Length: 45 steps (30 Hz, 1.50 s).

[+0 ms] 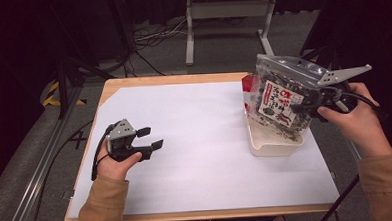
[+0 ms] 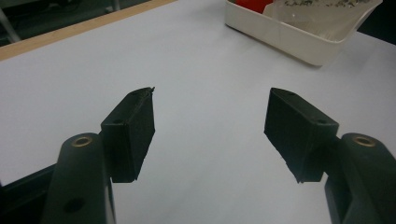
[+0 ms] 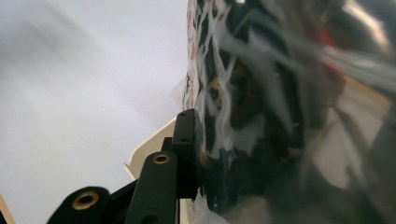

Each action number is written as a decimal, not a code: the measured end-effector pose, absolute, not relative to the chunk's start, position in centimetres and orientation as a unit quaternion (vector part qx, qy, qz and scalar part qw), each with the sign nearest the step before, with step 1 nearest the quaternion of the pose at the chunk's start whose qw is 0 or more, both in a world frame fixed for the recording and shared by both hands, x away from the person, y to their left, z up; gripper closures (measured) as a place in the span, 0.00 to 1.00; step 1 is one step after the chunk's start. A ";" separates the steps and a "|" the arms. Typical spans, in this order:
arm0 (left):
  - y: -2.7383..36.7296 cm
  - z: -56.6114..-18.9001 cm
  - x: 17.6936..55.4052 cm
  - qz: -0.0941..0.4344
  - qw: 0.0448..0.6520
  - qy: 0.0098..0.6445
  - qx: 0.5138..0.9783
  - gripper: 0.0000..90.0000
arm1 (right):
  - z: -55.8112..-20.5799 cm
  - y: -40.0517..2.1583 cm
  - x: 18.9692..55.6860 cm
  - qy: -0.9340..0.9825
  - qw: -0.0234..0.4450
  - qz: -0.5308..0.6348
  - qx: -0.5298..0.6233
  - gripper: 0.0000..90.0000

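A white rectangular plastic tray [image 1: 273, 146] sat on the right side of the white-covered wooden table [image 1: 185, 141]. A clear plastic pouch of dark dried food [image 1: 278, 99] stood tilted in it, with a red packet [image 1: 247, 83] behind. The left gripper [image 1: 148, 141] rested well apart at the table's left.

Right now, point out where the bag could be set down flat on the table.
The widest bare stretch of the white sheet lies between the left gripper, open and empty, and the white tray. The near strip by the table's front edge is free too. It is crowded at the right: the right gripper holds the snack bag over the tray.
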<state>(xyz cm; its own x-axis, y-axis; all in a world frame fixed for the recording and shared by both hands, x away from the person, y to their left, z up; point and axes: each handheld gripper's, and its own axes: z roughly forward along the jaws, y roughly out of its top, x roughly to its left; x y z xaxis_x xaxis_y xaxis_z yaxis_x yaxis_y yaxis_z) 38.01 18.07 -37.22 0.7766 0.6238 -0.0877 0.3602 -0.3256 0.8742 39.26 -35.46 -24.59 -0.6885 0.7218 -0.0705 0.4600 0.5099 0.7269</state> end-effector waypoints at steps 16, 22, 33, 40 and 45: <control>18.0 -37.2 38.0 0.135 0.494 0.307 0.802 0.37 | -27.2 -34.9 40.4 0.853 0.183 0.322 0.368 0.79; 18.1 -37.2 38.0 0.137 0.496 0.307 0.801 0.37 | -28.3 -34.5 40.8 0.858 0.180 0.310 0.368 0.79; 17.8 -37.1 37.7 0.135 0.491 0.306 0.804 0.37 | -31.6 -34.7 41.2 0.851 0.169 0.314 0.385 0.80; 17.9 -37.3 37.8 0.135 0.491 0.307 0.804 0.37 | -32.2 -35.6 40.7 0.841 0.170 0.336 0.388 0.79; 18.0 -37.3 37.7 0.133 0.491 0.309 0.804 0.37 | -32.2 -35.9 40.4 0.824 0.181 0.354 0.404 0.69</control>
